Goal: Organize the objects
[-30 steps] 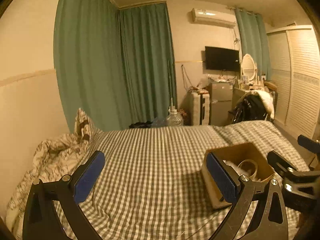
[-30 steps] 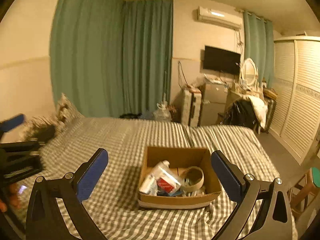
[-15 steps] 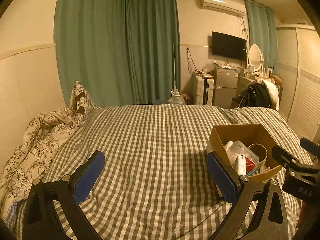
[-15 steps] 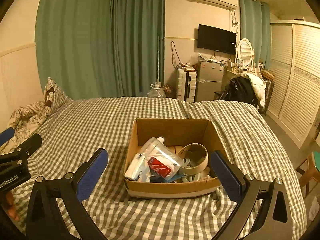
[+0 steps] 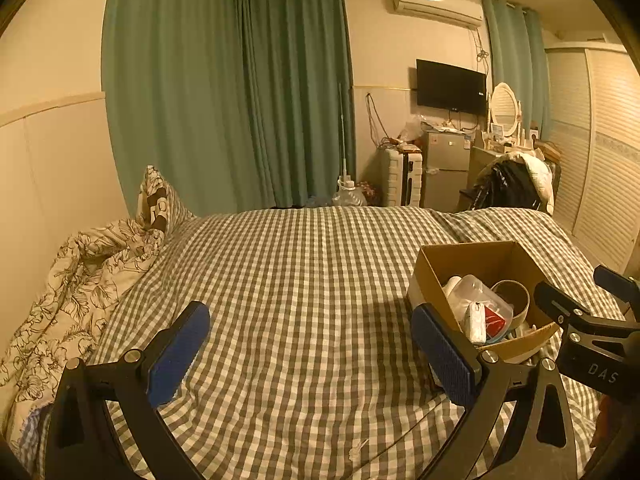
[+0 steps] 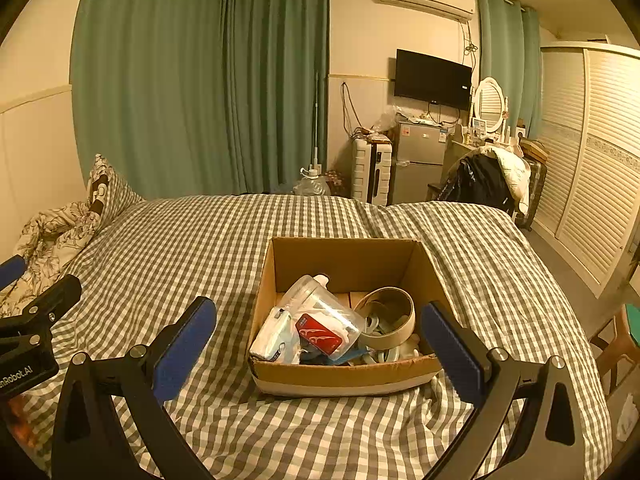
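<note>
We hover over the bed [image 6: 200,248], both the left gripper [image 5: 312,344] and right gripper [image 6: 318,332] spread wide and empty; the cardboard box [image 6: 344,256] (bottle, tape roll and packets inside) sits ahead; next, we judge, reach in and pick one.

A grey-and-white checked bedspread [image 6: 200,248] covers the bed. At its nine o'clock lies a cream quilt printed with dark leaves [image 5: 72,280]. Toward four o'clock sits a brown cardboard box [image 6: 344,376], holding a small red packet [image 6: 320,334] and a clear plastic bottle with a white cap [image 6: 316,300]. Plain teal curtains [image 5: 224,92] hang at twelve o'clock. Both grippers' finger pads [image 6: 184,340] are blue on black frames.
</note>
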Demonstrator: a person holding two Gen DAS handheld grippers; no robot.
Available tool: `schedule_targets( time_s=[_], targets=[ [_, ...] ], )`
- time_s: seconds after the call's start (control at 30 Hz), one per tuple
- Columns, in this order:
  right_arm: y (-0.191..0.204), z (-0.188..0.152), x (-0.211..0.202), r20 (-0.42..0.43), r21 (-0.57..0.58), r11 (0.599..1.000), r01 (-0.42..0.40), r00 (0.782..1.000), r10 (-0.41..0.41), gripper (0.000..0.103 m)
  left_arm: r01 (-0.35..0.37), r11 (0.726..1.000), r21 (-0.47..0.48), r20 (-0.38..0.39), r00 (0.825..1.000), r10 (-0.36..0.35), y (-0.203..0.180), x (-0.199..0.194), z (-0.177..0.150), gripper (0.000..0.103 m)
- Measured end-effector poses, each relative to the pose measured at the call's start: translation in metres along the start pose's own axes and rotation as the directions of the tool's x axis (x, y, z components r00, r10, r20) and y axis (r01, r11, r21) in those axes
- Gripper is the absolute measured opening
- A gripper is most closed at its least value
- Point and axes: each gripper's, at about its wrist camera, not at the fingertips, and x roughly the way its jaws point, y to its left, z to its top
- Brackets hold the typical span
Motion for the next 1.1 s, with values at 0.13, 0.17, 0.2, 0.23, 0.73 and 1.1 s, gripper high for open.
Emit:
schedule_targets(
  time_s=[0.13,0.17,0.2,0.23,0.73,1.1],
  targets=[
    [0.0007,-0.0007,0.0014,-0.005,-0.002,1.0,-0.002,1.0,0.002,0.103,0.003,1.0,0.0,-0.008,1.0,-0.003,-0.0015,0.0015,-0.0011,0.103],
    [0.0009,-0.0009,0.0017,-0.006,-0.002,1.0,-0.003,1.0,0.003,0.103,0.003,1.0,0.001,-0.009,1.0,-0.003,-0.0017,0.0017,-0.0014,0.103],
    [0.0013,-0.001,0.0021,-0.008,-0.001,1.0,-0.003,1.0,0.003,0.103,0.002,1.0,0.004,-0.009,1.0,-0.002,-0.0022,0.0018,-0.0018,0.103],
    [0.0014,-0.0013,0.0025,-0.01,-0.001,1.0,-0.003,1.0,0.003,0.103,0.002,1.0,0.005,-0.009,1.0,-0.002,-0.0026,0.0018,-0.002,0.103],
    [0.002,-0.0019,0.004,-0.019,0.006,1.0,-0.004,1.0,0.004,0.103,-0.006,1.0,0.011,-0.016,1.0,0.006,-0.0014,0.0022,-0.0036,0.103],
    [0.0027,-0.0032,0.0051,-0.027,0.005,1.0,-0.008,1.0,0.008,0.103,-0.001,1.0,0.018,-0.03,1.0,0.002,-0.0019,0.0049,-0.006,0.103]
  ],
)
